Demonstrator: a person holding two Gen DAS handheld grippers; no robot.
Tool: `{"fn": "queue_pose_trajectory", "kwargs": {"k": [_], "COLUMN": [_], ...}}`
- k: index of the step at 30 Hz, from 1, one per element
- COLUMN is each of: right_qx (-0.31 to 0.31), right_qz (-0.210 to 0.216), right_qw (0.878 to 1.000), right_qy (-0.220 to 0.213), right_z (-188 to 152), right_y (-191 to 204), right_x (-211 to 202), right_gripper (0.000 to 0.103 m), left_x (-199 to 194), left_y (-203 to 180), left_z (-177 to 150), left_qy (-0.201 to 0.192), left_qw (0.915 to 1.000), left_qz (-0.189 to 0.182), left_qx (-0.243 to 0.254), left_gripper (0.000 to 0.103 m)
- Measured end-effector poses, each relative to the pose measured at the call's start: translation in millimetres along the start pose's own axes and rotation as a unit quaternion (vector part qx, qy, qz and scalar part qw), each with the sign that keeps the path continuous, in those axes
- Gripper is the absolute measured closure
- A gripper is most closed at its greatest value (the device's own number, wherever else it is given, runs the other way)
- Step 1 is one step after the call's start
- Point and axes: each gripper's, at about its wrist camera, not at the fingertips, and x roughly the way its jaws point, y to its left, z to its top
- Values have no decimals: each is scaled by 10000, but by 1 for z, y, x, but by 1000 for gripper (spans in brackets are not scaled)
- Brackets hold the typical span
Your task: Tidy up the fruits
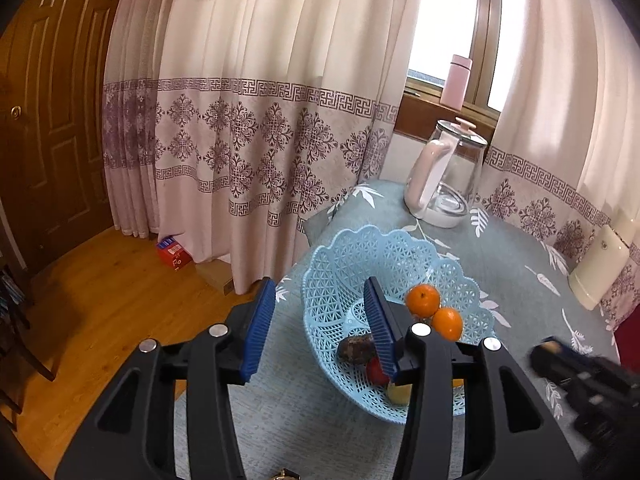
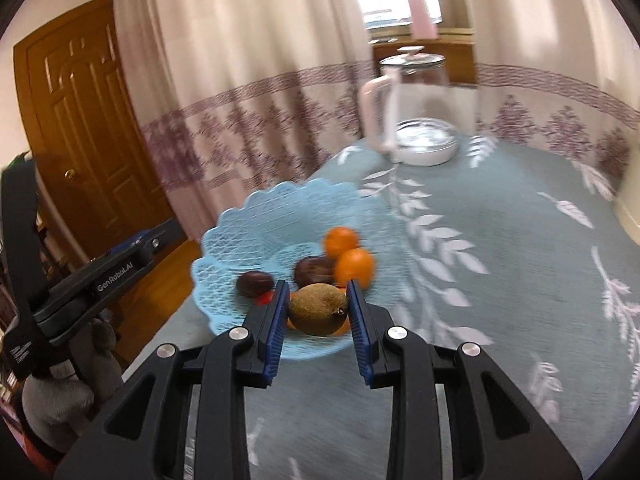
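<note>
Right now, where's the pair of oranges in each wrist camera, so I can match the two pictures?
Left wrist view: the two oranges sit right of centre, low in the picture, inside the blue basket, just right of the left gripper.
Right wrist view: the oranges lie near centre, at the basket's right side, above the kiwi.
Shared landmark: the glass kettle behind the basket.

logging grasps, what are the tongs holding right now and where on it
Right tongs clamp a brown fuzzy kiwi across its middle, one pad on each side. Left tongs are open, holding nothing.
</note>
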Motion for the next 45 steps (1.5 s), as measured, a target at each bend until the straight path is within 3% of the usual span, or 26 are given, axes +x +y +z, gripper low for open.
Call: {"fn": "queue_pose_trajectory", "kwargs": {"k": [5, 7, 11, 15, 18, 22, 24, 28, 32, 39, 45], "right_qx": [-67, -53, 2, 144, 299, 427, 446, 376, 146, -188, -271], "right_qz": [36, 36, -11, -92, -191, -363, -402, -476, -660, -933, -1295], "right_qw": [9998, 9997, 9996, 9995, 9991, 9983, 9981, 9981, 9977, 9954, 9912], "right_qy": [196, 254, 269, 250, 210, 169, 152, 116, 36, -106, 12], "right_z": [-1, -2, -5, -8, -10, -12, -13, -13, -14, -17, -20], "right_y": [16, 16, 14, 5, -6, -19, -22, -22, -14, -2, 0], "right_x": [23, 29, 31, 27, 21, 16, 13, 7, 1, -7, -6], "right_gripper": [73, 67, 61, 58, 51, 31, 30, 17, 16, 5, 5], "left_x": [-1, -2, -4, -5, -7, -8, -8, -10, -13, -14, -19], "left_y": [6, 7, 8, 9, 9, 7, 3, -3, -4, 0, 3], "left_z": [2, 2, 3, 4, 5, 5, 3, 3, 4, 4, 4], "left_qy": [0, -15, -56, -92, -187, -257, -309, -405, -466, -468, -553], "left_qw": [10000, 9999, 9999, 9999, 9997, 9991, 9982, 9959, 9948, 9917, 9849], "left_qz": [-39, -37, -1, 75, 157, 322, 479, 666, 674, 691, 762], "left_qx": [-90, -104, -93, -80, -69, 67, 184, 454, 604, 978, 1450], "left_gripper": [52, 45, 43, 29, 13, 5, 4, 3, 3, 3, 3]}}
